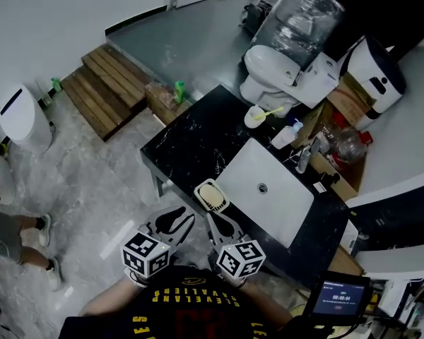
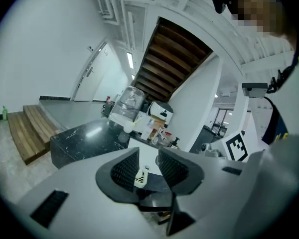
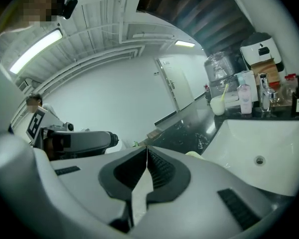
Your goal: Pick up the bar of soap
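Soap [image 1: 210, 195] in dish [image 1: 200, 187] at counter [image 1: 191, 143] front edge, by sink [image 1: 286, 205]; L gripper [image 1: 178, 218] open, empty; R gripper [image 1: 215, 222] closed, empty.

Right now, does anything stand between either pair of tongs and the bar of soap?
Nothing visible does: the bar of soap lies uncovered in its dish, just ahead of the left tongs and right tongs.

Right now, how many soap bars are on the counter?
1: the bar of soap, in the soap dish at the near edge of the counter, left of the sink, ahead of the right gripper. Clutter near the faucet may hide others.
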Tool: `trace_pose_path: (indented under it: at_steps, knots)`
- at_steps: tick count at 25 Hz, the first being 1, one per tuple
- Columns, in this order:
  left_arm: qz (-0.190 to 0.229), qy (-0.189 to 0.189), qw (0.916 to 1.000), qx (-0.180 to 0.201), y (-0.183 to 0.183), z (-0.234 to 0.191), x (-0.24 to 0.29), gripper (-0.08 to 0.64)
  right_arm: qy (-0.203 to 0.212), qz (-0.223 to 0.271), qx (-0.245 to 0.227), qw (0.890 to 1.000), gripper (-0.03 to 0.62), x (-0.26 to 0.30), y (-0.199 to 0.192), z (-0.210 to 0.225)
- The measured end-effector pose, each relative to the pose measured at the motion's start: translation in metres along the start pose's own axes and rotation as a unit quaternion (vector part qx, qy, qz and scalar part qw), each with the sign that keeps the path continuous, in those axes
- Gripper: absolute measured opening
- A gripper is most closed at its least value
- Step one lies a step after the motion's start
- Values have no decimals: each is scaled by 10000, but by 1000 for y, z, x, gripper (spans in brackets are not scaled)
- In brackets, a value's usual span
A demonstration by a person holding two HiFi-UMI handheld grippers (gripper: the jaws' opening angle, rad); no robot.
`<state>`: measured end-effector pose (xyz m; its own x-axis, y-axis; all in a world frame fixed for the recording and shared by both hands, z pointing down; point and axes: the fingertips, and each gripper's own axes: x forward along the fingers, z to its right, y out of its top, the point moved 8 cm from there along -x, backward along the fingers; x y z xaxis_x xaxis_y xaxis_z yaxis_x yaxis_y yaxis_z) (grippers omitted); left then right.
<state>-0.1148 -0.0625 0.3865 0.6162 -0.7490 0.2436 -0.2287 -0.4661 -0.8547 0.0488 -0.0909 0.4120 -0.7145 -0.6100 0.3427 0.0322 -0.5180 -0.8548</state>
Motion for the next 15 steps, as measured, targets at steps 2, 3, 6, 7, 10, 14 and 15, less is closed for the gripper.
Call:
trace_pose_path:
  at_steps: [2,3,6,7,10,14,15]
  knots:
    - [-19,-99,9999,25,9,-17,5,129,-145,47,-31,9999,17,12,7,2]
    - [-24,-150,9999,46,14,-24,8,129,-222,63,-69,9997,16,17,12,3]
    - [-85,-294,9995,121,25,-43,16,129,-491,70,-269,9984,16,25,24,9]
    - [-127,-334,9993,130,28,-49,19,129,-604,77,-348,9975,17,26,28,12]
    - [-243,-424,9987,143,33,-60,29,129,-940,159,-587,9937,17,26,41,26]
    - [-398,-434,9977,324,33,-67,45,129,-1093,11,-957,9894,17,30,49,45]
    - [-446,-443,9975,319,32,-68,50,129,-1039,-118,-1032,9892,17,33,48,48]
